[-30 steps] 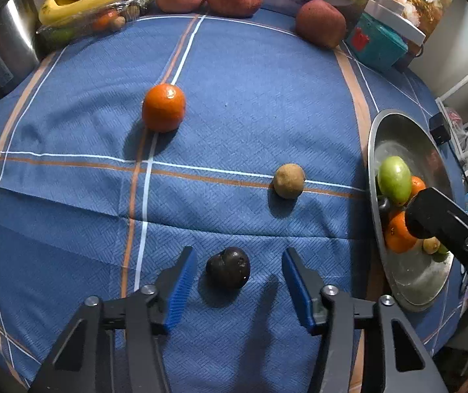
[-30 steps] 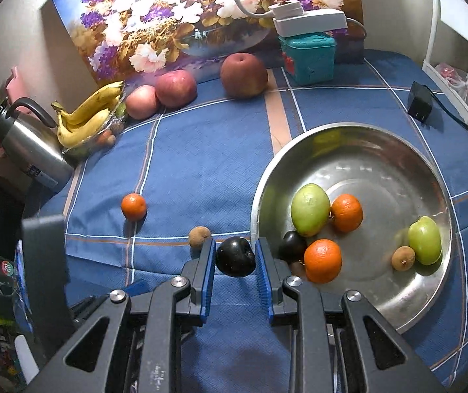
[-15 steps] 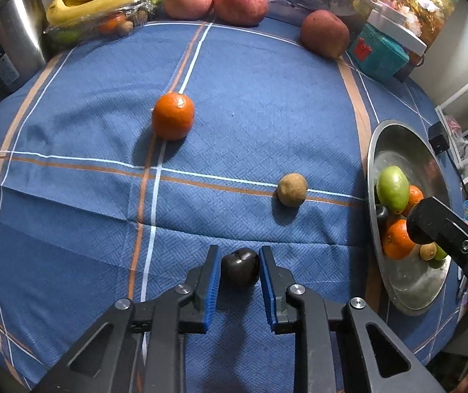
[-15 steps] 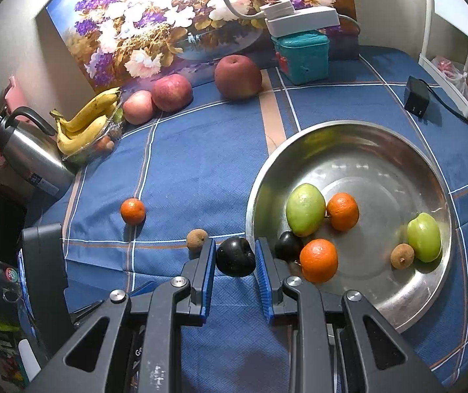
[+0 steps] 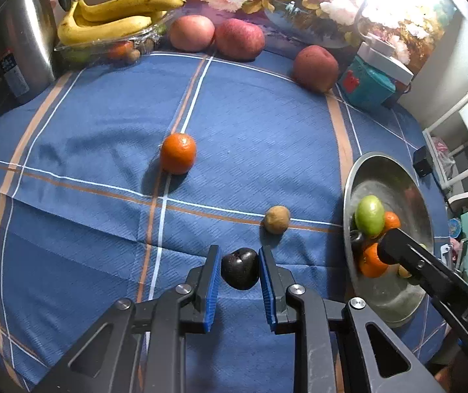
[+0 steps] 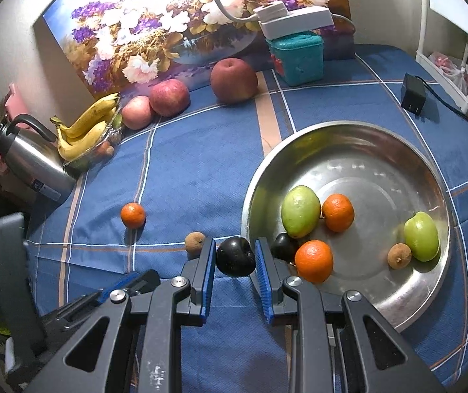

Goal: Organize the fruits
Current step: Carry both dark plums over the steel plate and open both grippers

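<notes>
My left gripper (image 5: 239,252) is shut on a dark plum (image 5: 239,270), held just above the blue tablecloth. Beyond it an orange (image 5: 178,153) and a small brown fruit (image 5: 276,219) lie on the cloth. My right gripper (image 6: 235,245) is shut on a second dark plum (image 6: 235,258), hanging over the cloth just left of the steel bowl (image 6: 332,127). The bowl holds two green fruits (image 6: 300,211), two oranges (image 6: 313,260), another dark plum (image 6: 283,245) and a brown fruit (image 6: 399,255).
At the back stand a steel kettle (image 6: 31,160), bananas (image 6: 83,127) in a clear tray, three red apples (image 6: 233,80), a teal box (image 6: 296,57) and a flower painting. A black charger (image 6: 412,95) lies behind the bowl.
The left gripper's jaws closed on the dark plum and lifted it off the cloth. The right gripper kept still with its plum.
</notes>
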Available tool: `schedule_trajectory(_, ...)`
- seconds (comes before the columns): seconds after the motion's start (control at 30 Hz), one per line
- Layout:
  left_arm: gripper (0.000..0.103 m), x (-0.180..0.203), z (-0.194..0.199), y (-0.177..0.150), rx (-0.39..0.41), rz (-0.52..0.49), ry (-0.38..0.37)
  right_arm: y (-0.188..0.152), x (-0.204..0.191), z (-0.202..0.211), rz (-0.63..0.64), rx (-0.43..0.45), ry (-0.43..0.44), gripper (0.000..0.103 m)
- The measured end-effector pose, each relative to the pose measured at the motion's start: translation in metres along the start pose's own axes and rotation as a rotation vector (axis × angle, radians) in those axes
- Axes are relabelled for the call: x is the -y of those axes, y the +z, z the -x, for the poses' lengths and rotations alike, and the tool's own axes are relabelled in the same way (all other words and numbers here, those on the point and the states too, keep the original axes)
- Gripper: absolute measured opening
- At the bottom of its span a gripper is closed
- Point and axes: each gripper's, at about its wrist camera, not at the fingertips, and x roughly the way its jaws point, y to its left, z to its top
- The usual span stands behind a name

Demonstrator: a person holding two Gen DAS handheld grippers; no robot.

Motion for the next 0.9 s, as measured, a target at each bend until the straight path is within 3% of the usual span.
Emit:
schedule_trajectory(0.4, 0.025, 0.024, 0.008, -0.001, 0.044, -0.03, -0.04, 0.005, 0.046, 0.001, -0.092, 0.017, -0.088, 0.026)
schedule_trajectory(0.9, 0.025, 0.105, 0.006, -0.006, 0.099, -0.226, -0.099, 0.004, 0.127, 0.028, -0.249, 0.073, -0.173, 0.025)
